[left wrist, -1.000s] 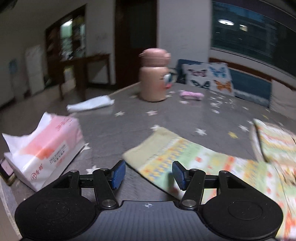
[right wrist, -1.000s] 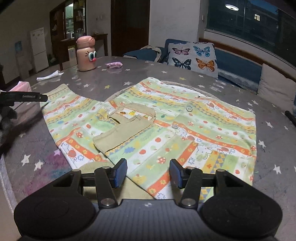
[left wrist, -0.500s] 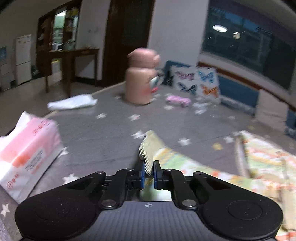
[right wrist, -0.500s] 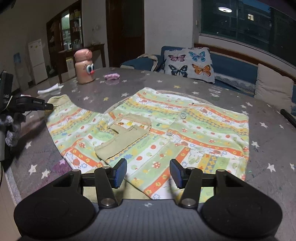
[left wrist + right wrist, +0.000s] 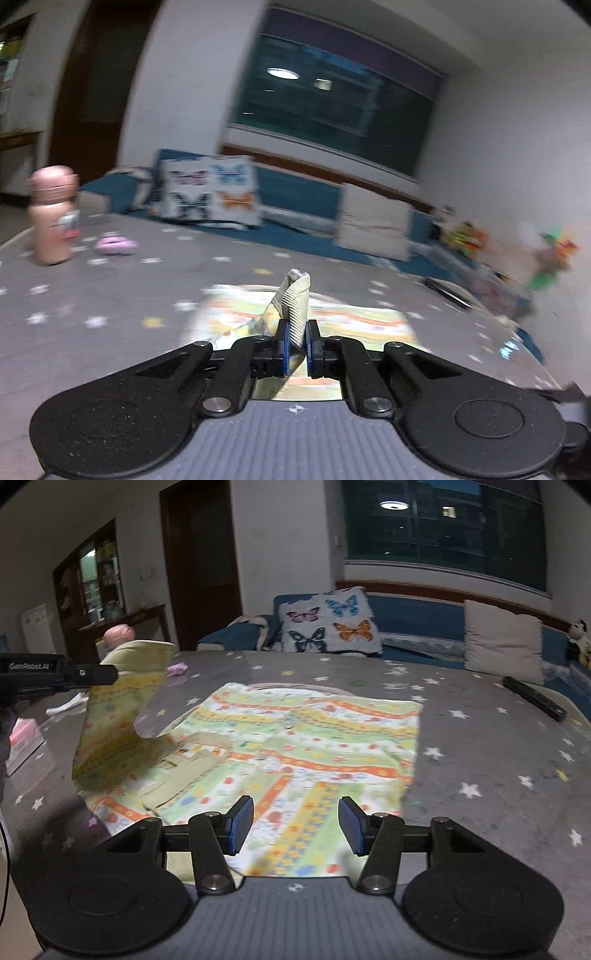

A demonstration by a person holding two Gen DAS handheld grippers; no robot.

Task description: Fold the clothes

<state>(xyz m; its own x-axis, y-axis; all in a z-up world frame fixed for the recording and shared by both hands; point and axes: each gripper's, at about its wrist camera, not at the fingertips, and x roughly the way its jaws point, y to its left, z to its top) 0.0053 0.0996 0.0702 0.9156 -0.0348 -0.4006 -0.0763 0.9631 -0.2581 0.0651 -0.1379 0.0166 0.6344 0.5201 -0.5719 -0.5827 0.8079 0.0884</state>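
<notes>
A striped green, orange and white child's shirt lies spread on the grey star-patterned table. My left gripper is shut on the beige ribbed cuff of its left sleeve and holds the sleeve lifted above the table; the right wrist view shows it at the left. My right gripper is open and empty, hovering over the shirt's near hem.
A pink bottle and a small pink object stand at the table's far left. A tissue pack lies at the left edge. A dark remote lies far right. A sofa with a butterfly cushion is behind.
My left gripper closed on the sleeve cuff, lifted it off the table and swung right toward the shirt body. The right gripper stayed open, moving slightly back.
</notes>
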